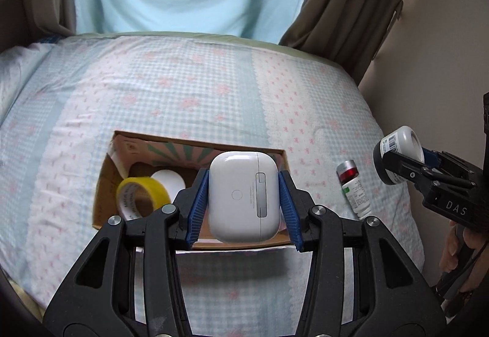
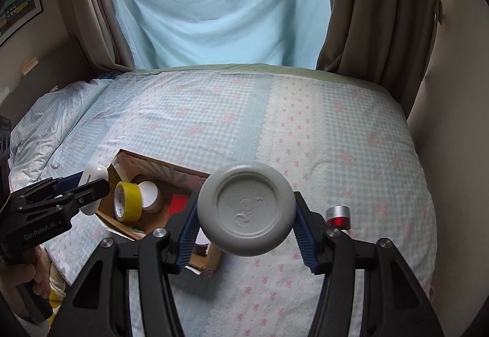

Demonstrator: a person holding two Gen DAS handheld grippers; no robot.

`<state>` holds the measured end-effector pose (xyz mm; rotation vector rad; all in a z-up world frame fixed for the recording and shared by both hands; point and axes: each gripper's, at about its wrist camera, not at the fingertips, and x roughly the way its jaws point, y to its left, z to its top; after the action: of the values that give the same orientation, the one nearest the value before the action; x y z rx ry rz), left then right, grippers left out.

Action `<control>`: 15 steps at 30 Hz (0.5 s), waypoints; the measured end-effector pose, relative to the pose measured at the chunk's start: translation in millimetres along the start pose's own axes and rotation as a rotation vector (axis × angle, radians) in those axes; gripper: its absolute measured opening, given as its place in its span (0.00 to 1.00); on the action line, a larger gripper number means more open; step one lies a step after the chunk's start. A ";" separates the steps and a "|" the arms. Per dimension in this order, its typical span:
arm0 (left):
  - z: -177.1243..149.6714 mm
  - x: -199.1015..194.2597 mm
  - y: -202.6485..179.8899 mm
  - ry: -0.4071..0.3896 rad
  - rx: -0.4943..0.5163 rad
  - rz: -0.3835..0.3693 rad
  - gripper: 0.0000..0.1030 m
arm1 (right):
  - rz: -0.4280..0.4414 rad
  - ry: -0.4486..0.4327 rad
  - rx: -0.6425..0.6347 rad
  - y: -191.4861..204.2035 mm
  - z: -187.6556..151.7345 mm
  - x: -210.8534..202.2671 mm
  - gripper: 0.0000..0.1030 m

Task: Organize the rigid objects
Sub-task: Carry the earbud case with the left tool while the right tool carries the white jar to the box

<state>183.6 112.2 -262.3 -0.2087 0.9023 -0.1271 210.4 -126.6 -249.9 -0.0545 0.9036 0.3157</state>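
My left gripper (image 1: 244, 198) is shut on a white earbuds case (image 1: 244, 196), held above the open cardboard box (image 1: 104, 184) on the bed. The box holds a yellow tape roll (image 1: 142, 196) and a white round object (image 1: 168, 179). My right gripper (image 2: 247, 211) is shut on a grey-bottomed round jar (image 2: 247, 210), held above the bed right of the box (image 2: 211, 260). The jar also shows in the left wrist view (image 1: 397, 150). A small bottle with a red and silver cap (image 1: 351, 187) lies on the bed between box and right gripper.
The bed has a checked blue and pink cover (image 1: 183, 86). A light blue sheet (image 2: 220, 7) and brown curtains (image 2: 366, 10) hang behind it. A beige wall (image 1: 434, 68) runs along the bed's right side.
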 end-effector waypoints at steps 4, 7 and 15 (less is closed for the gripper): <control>-2.4 6.2 56.0 0.031 -0.027 0.000 0.40 | 0.026 0.035 0.034 48.4 -4.1 25.5 0.51; -6.3 16.0 92.1 0.058 -0.017 0.013 0.40 | 0.032 0.066 0.059 81.1 -8.6 49.3 0.51; -20.0 67.1 148.3 0.152 0.030 0.016 0.40 | 0.037 0.130 0.125 141.8 -24.6 110.4 0.51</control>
<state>212.4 240.6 -360.1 -0.1658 1.0527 -0.1431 213.7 31.3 -339.1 0.0580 1.0528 0.2916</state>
